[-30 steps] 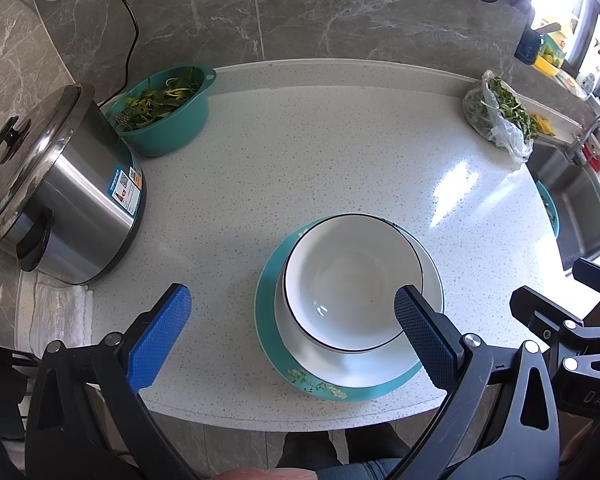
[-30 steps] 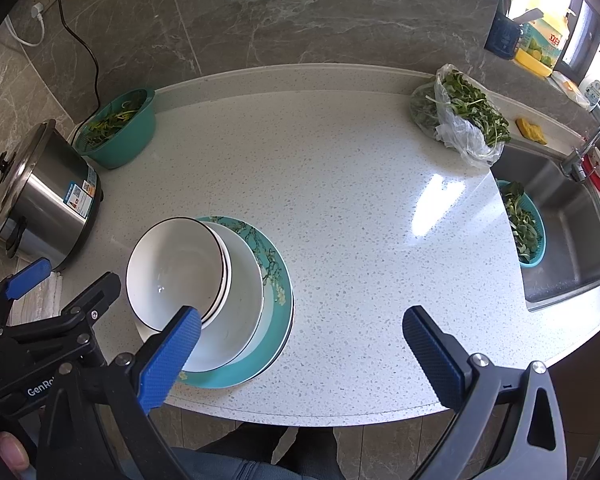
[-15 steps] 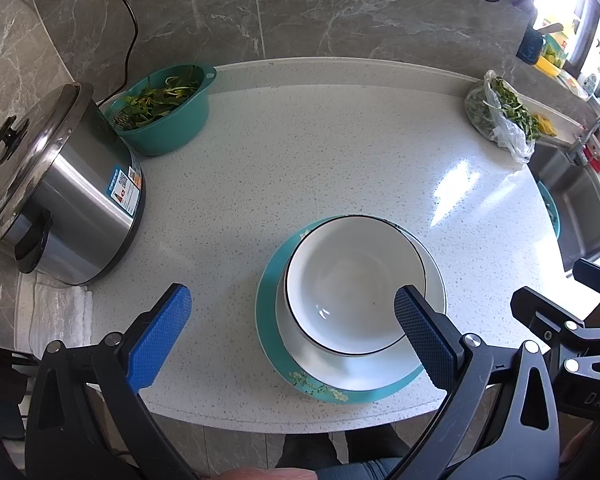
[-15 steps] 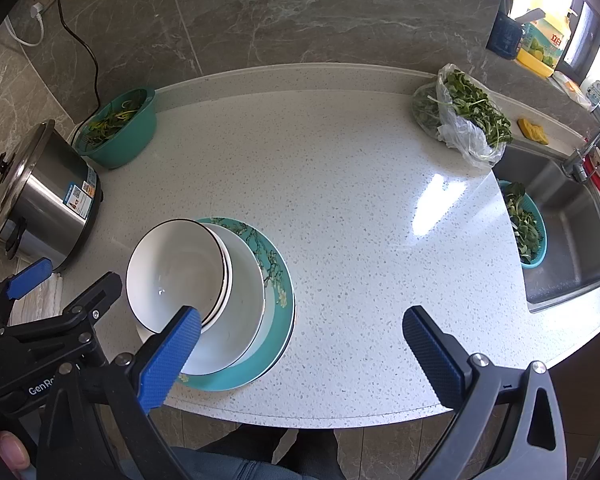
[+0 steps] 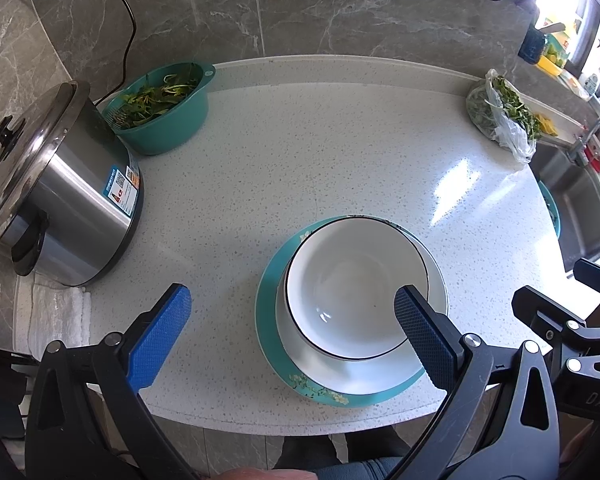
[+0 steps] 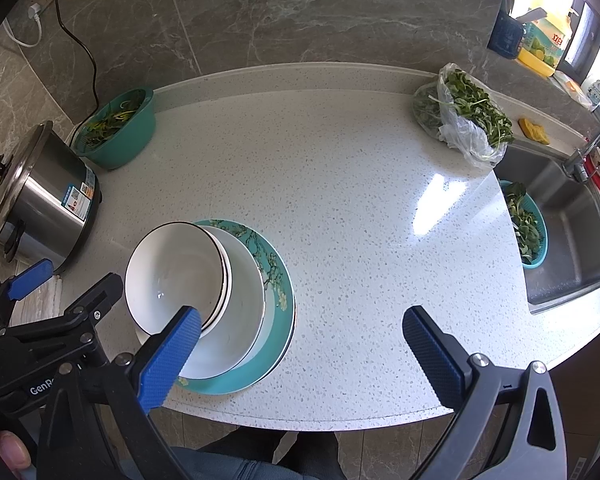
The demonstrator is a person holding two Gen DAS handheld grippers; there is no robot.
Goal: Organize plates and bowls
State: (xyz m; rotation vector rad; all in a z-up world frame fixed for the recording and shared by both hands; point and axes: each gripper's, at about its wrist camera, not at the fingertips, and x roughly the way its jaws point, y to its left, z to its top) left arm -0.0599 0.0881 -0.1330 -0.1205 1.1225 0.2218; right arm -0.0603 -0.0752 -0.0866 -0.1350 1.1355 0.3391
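Right wrist view: two nested white bowls point(image 6: 172, 272) on two stacked plates point(image 6: 274, 280), both grippers' jaws wide

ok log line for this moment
left hand-held gripper: open, empty | right hand-held gripper: open, empty | bowl nested on plates | teal plate at bottom | stack near counter's front edge

White bowls point(image 5: 352, 292) with black rims, nested upright, empty. They sit in a white plate point(image 6: 244, 304), itself on a teal floral plate point(image 6: 278, 292). Stack at counter's near edge, 6 o'clock.
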